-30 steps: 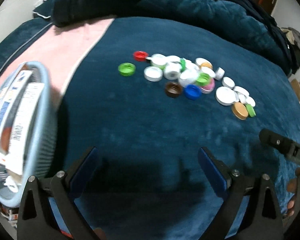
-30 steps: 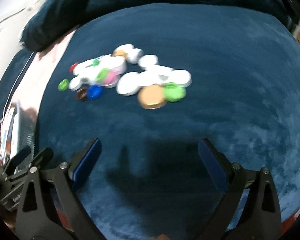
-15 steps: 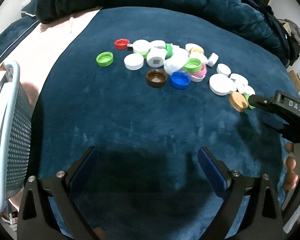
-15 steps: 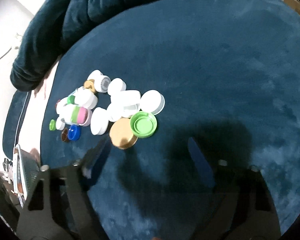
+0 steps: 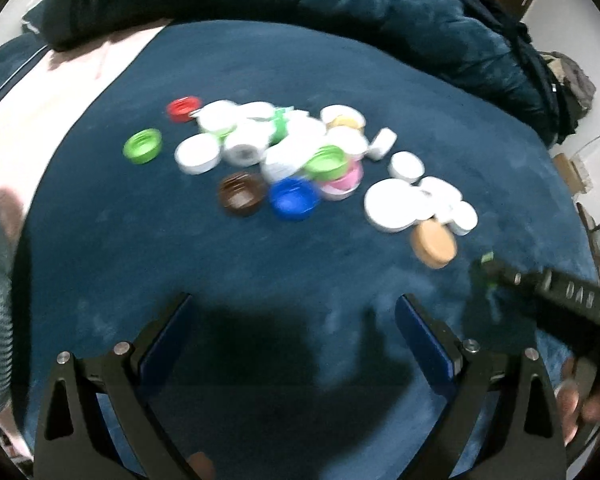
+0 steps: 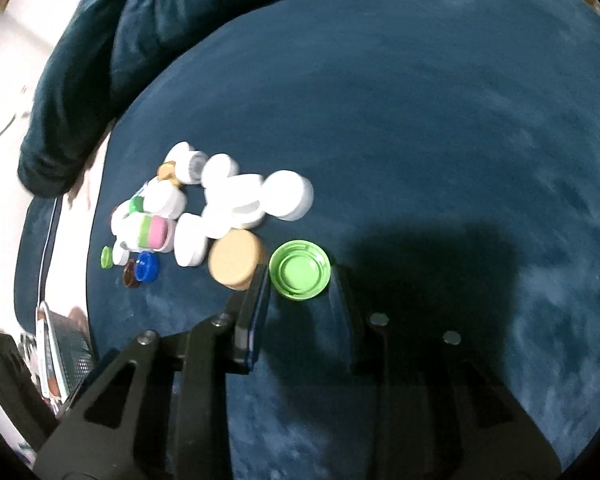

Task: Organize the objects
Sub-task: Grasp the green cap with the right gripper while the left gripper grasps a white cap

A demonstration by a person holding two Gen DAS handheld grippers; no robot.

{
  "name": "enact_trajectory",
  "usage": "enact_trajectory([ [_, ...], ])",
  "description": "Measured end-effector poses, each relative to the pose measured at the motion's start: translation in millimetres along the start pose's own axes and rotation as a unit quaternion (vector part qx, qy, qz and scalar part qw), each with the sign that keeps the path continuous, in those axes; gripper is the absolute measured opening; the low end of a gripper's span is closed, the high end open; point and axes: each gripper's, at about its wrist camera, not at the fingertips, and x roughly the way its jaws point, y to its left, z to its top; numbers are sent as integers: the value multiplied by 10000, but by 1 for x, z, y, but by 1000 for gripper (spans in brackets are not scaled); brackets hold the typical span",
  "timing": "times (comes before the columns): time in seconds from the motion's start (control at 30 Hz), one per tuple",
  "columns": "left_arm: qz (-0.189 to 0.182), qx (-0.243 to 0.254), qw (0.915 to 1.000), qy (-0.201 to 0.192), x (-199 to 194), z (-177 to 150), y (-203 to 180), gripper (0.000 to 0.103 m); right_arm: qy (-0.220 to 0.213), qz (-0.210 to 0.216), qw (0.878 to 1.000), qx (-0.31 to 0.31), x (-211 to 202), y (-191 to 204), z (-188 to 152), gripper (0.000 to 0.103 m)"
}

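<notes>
Right wrist view showed a dark blue plush blanket (image 6: pixel 420 120) spread wide, with a heap of bottle caps (image 6: pixel 220 200) lying on it, mostly white. The right gripper (image 6: pixel 300 280) had its jaws partly closed around a green cap (image 6: pixel 299 275), one finger touching a tan cap (image 6: pixel 236 258) just beside it; whether it truly gripped could not be told. The left gripper (image 5: pixel 292 312) hung released, near the heap but apart from it, above bare blanket.
</notes>
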Motion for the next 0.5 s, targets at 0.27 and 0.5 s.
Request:
enact_trajectory([
  [0.27, -432, -362, 9984, -24, 29, 33, -20, 87, -20, -53, 10000, -23, 2, -7, -7, 31],
  [0.5, -417, -245, 9988, 29, 49, 48, -39, 77, -49, -110, 9996, -237, 3, -6, -7, 31],
])
